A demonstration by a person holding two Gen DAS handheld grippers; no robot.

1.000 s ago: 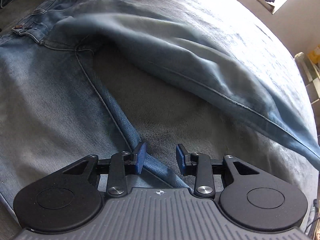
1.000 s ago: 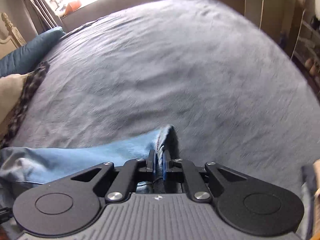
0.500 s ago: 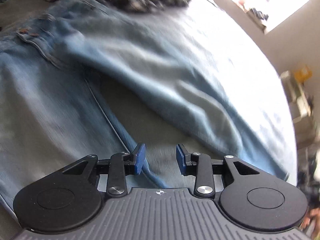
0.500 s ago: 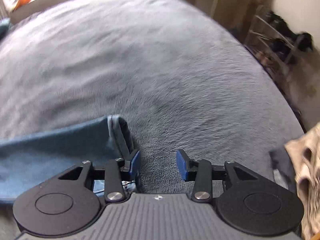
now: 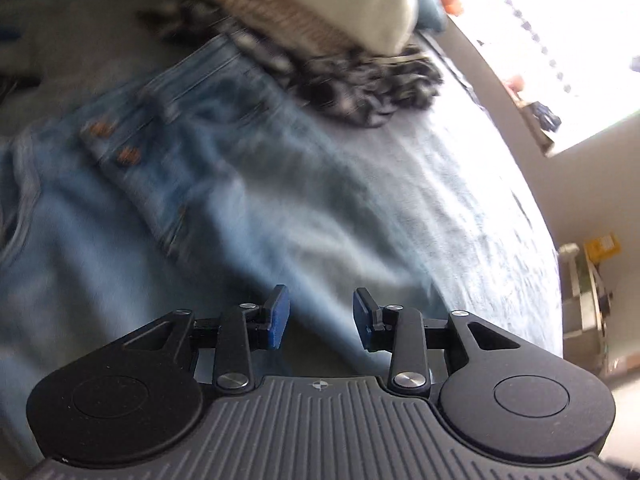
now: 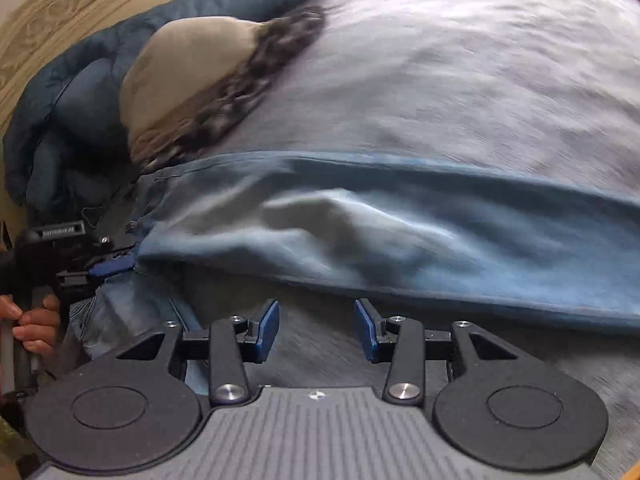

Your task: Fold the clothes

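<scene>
Nearest, the right gripper (image 6: 316, 326) hangs over bare grey blanket (image 6: 460, 80), its blue pads set apart with nothing between them. Just beyond its tips lies one leg of the jeans (image 6: 400, 236), stretched crosswise from the left of the right wrist view to its right border, the long lower edge running just past the fingertips and the darker upper seam edge farther off. At the left of that view the left gripper (image 6: 114, 266) shows, held in a hand (image 6: 34, 322), with its blue tip at the leg's near-left corner; whether it touches the cloth cannot be told.

Seen from its own camera, the left gripper (image 5: 318, 318) also stands parted and empty, hovering over the jeans (image 5: 200, 200) near the seat, where two copper rivets and a pocket seam show through the blur. Beyond the waistband a heap of checked cloth (image 5: 360, 88) and a pale knitted garment (image 5: 312, 12) rest against the denim's far edge. A dark blue pillow (image 6: 92, 92) lies behind that heap. Past the stretched leg, the blanket lies open and unoccupied out to the bed's rounded far edge.
</scene>
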